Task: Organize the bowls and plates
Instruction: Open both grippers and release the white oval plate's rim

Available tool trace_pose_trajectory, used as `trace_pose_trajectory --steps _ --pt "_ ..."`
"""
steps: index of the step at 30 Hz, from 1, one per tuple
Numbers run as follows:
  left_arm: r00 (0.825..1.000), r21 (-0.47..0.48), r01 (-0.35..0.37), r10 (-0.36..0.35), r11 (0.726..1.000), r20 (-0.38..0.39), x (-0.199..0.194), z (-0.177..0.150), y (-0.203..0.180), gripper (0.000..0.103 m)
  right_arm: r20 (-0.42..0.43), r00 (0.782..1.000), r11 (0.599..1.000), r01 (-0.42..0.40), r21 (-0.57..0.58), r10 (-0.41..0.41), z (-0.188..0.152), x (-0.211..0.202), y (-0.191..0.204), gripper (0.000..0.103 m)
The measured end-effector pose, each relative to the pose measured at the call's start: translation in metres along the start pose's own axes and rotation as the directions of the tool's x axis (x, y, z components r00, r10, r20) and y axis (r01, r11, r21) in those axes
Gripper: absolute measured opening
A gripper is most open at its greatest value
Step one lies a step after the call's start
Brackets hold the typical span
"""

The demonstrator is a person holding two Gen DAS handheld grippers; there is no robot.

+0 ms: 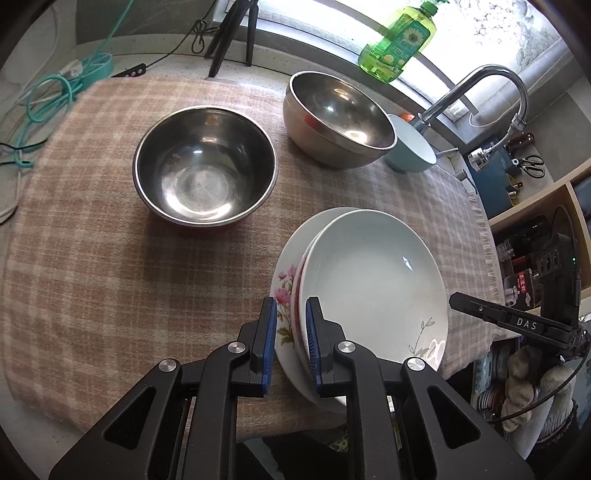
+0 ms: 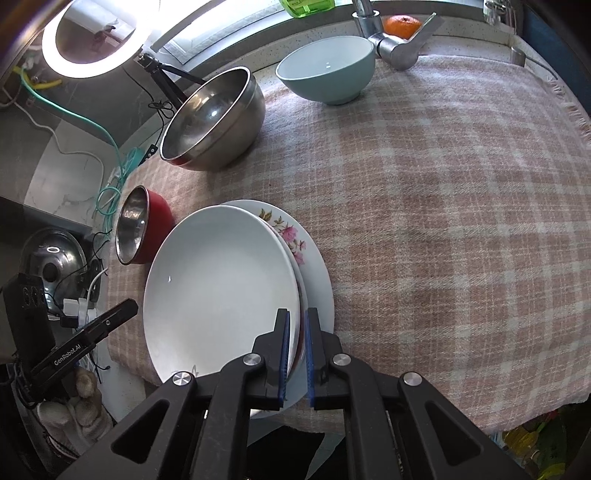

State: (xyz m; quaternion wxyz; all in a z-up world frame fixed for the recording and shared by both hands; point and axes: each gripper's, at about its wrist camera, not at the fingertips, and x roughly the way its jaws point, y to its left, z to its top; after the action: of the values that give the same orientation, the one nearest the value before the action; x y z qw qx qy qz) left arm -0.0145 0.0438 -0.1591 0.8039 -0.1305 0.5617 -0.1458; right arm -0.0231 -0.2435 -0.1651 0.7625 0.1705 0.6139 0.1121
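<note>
A stack of plates lies at the near edge of the checked cloth: a plain white plate on top, a red-rimmed one under it, and a floral plate at the bottom. My left gripper is shut on the stack's left rim. My right gripper is shut on the rim at the other side, over the floral plate. Farther back stand a red-sided steel bowl, a larger steel bowl and a light blue bowl.
A faucet, a green soap bottle and an orange line the window side. A tripod, a ring light and cables sit at the back left. A pot lid lies off the cloth's edge.
</note>
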Motion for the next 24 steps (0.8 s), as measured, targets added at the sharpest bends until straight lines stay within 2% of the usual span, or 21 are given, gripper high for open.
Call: trace_pose_trajectory --steps 8,14,24 --pt "0.996 0.049 -0.066 0.063 0.997 0.056 -0.015 0.002 -0.004 0.014 0.090 0.994 0.994 0.066 -0.091 -0.058 -0.004 -0.020 0.018 0.007" --pt "0.991 0.071 -0.092 0.085 0.993 0.100 -0.028 0.004 -0.003 0.014 0.150 0.985 0.987 0.103 -0.126 -0.084 -0.007 -0.032 0.027 0.007" --pt "0.988 0.075 -0.087 0.076 0.993 0.136 -0.044 0.009 0.007 0.014 0.243 0.965 0.982 0.136 -0.128 -0.102 -0.009 -0.046 0.042 0.007"
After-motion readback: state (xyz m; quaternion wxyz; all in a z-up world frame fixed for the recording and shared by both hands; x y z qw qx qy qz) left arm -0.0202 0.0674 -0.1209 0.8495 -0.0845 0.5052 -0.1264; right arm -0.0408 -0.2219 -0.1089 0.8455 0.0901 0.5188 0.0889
